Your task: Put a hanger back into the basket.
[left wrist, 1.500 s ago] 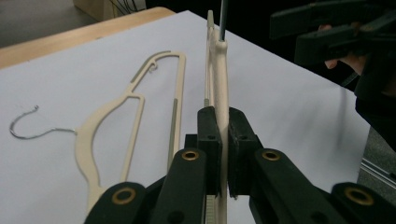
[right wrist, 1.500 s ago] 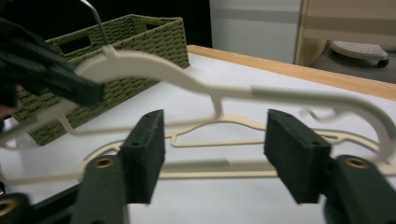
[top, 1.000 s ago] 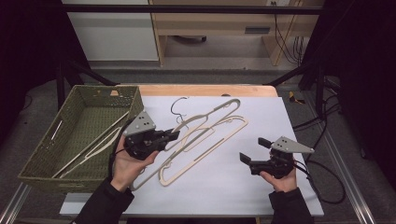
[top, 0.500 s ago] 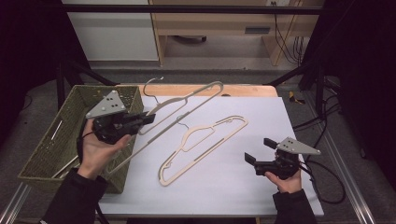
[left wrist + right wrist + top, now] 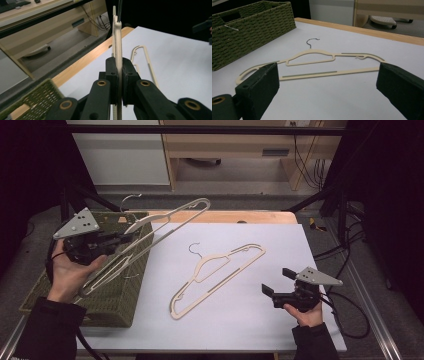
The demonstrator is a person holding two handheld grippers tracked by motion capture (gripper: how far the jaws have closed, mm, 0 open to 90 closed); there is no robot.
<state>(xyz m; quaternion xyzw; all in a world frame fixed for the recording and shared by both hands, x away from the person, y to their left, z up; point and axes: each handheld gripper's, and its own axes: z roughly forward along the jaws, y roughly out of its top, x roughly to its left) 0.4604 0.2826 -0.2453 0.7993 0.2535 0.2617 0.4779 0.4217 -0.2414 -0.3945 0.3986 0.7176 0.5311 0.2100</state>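
Hanger held above the basket

Left gripper (image 5: 120, 239) is clamped on one cream hanger (image 5: 170, 222), which I hold over the green basket (image 5: 112, 302). Right gripper (image 5: 276, 282) rests with jaws wide apart near the second hanger (image 5: 220, 272), flat on the table (image 5: 300, 240).

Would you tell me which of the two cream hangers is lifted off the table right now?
The hanger clamped in the left tongs, held up over the green basket. That raised hanger is in the air; the other hanger lies flat on the white tabletop.
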